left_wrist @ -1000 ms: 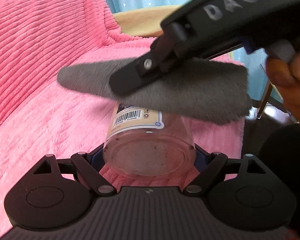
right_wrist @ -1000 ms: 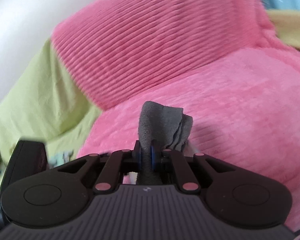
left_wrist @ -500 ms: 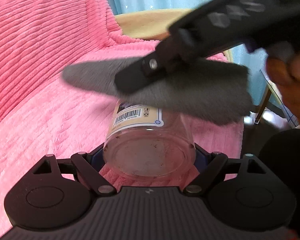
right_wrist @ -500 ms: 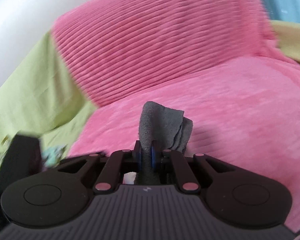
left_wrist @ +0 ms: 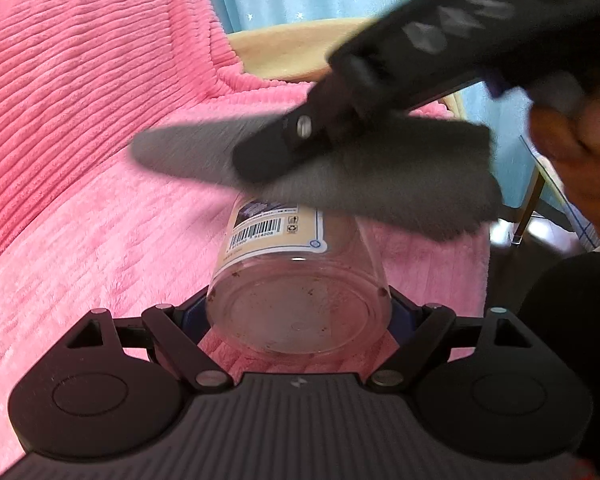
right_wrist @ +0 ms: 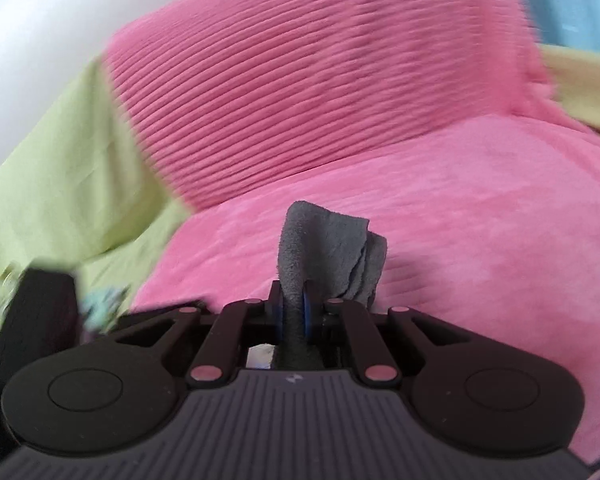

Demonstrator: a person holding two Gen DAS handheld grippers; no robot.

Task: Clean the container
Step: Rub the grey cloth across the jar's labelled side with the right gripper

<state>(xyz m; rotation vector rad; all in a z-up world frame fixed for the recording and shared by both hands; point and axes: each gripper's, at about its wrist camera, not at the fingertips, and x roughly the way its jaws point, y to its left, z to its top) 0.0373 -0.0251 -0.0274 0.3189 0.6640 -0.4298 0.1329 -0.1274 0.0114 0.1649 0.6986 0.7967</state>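
Two items in hand, one per gripper, entered as follows.

Item 1: clear plastic jar [left_wrist: 300, 276], barcode label on its side, held by my left gripper [left_wrist: 299, 320]. Jaws clamp its base end from both sides; the bottom faces the left wrist camera and the body slants away over the pink corduroy blanket [left_wrist: 80, 128]. Brown specks and a hazy film show on the bottom disc. Against the frames of a second ago the jar sits at the same place and tilt: no change.

Item 2: grey cleaning cloth [left_wrist: 380, 176], pinched in my right gripper [right_wrist: 296, 312], jaws pressed together on a fold of it. In the left wrist view the cloth lies across the far end of the jar, touching or just over it; blur hides the contact. The hand [left_wrist: 572, 128] on that gripper shows at right.

Change noted: over the last second the cloth and right gripper have shifted slightly and rolled a little, and they are now more smeared by motion. The right wrist view shows the blanket and the green sheet [right_wrist: 52, 168] sliding a little as well.

Reading: I judge this a wiping stroke over the upper part, with the left side acting as a steady vice. The soiled base looks untouched, so cleaning appears far from finished.
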